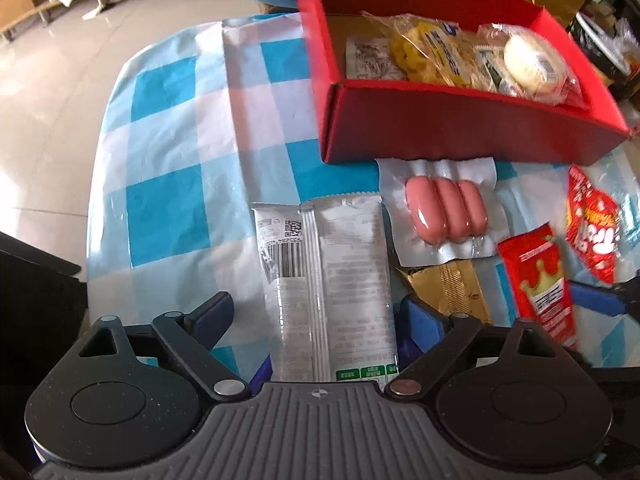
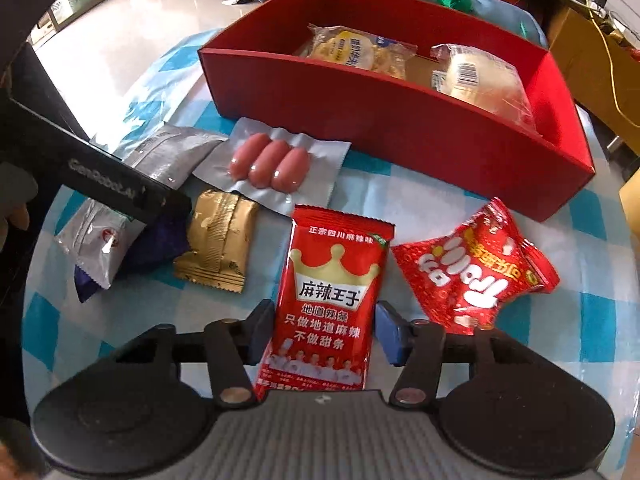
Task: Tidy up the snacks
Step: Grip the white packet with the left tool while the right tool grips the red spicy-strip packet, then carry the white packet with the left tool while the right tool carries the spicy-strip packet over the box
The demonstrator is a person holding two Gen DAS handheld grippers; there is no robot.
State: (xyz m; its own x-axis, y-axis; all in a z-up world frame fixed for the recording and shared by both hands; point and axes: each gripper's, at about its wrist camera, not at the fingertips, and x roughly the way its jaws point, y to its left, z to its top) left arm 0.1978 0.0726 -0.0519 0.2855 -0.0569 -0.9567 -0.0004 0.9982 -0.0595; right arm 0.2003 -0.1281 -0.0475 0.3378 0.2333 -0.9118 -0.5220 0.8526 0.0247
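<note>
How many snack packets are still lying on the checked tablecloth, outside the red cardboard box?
6: silver packet under the left gripper, purple one beneath, gold one, sausage pack, crown packet, crinkled red bag. Others may be hidden.

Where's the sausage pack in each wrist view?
Left wrist: sausage pack right of centre, just below the red box, right of the silver packet.
Right wrist: sausage pack left of centre, in front of the red box, above the gold packet.
Shared landmark: the red box's near wall.

Both wrist views look forward, low and close over the table, sharing the red box (image 1: 460,128) (image 2: 400,128) and sausage pack (image 1: 446,210) (image 2: 270,168).
</note>
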